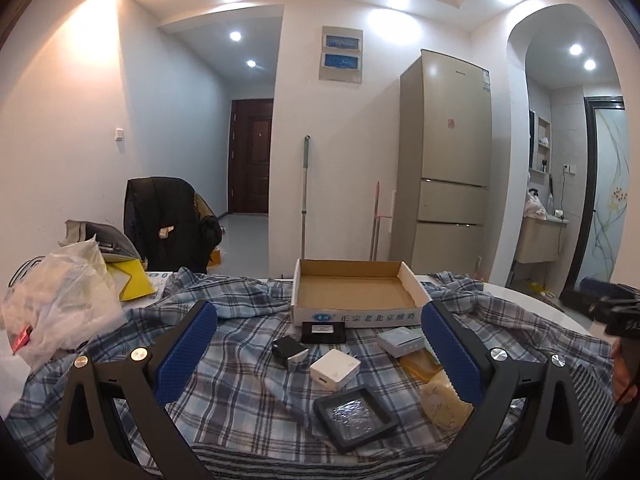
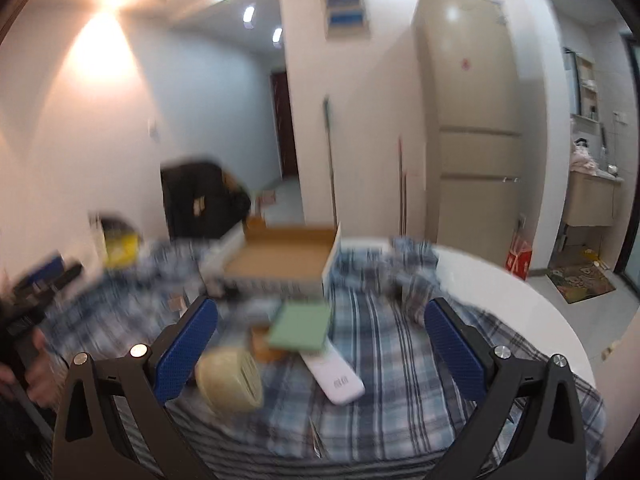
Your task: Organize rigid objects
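An open cardboard tray (image 1: 298, 284) stands empty on the plaid cloth; it also shows in the right wrist view (image 2: 280, 258), blurred. In front of it lie a black box (image 1: 323, 332), a black-and-white charger (image 1: 290, 350), a white cube adapter (image 1: 334, 368), a black framed display case (image 1: 354, 416), a pale blue box (image 1: 400, 340) and a beige pack (image 1: 442, 400). My left gripper (image 1: 318, 344) is open and empty above them. My right gripper (image 2: 320, 344) is open and empty over a green box (image 2: 300, 330), a white power bank (image 2: 336, 378) and a beige round object (image 2: 228, 380).
A crumpled plastic bag (image 1: 64, 300) and a yellow box (image 1: 132, 280) sit at the table's left. A chair with a black jacket (image 1: 168, 220) stands behind. A fridge (image 1: 448, 164) and a mop (image 1: 306, 188) stand against the far wall. The white table edge (image 2: 540, 300) curves at right.
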